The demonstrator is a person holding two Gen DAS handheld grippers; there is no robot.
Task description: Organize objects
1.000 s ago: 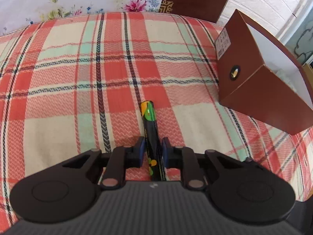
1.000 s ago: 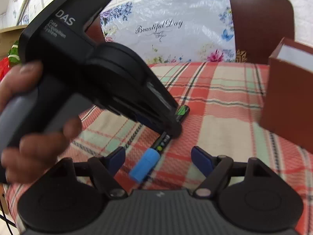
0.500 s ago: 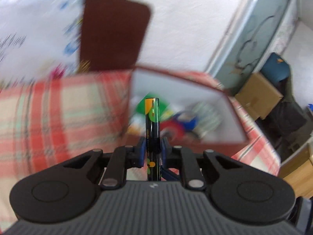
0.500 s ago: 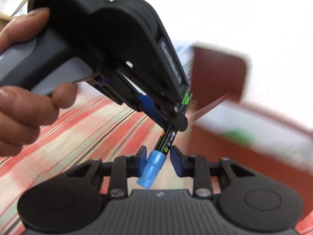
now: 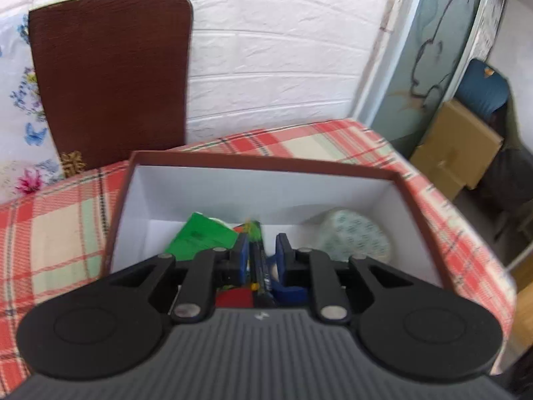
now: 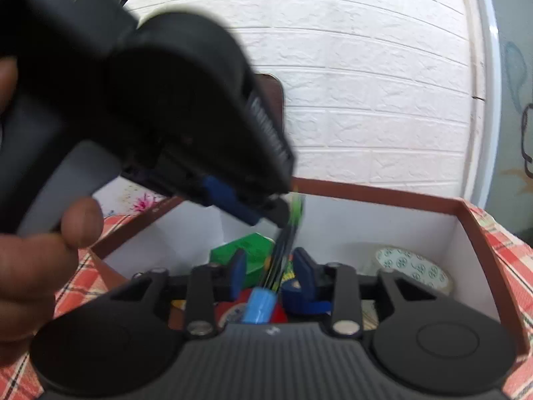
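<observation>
The left tool (image 5: 261, 260) pinches the slim black marker with green end and blue cap (image 6: 281, 250) above the open brown cardboard box with white lining (image 5: 266, 183). The right tool's (image 6: 270, 271) jaws have just been opening; they flank the marker without pressing. Current step: deposit. Next move likely requires releasing the marker inside the box.

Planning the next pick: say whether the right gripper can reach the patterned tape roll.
Probably yes: the patterned tape roll lies uncovered in the open brown box; the right gripper, jaws just opening, straddles only the blue-capped black marker.
</observation>
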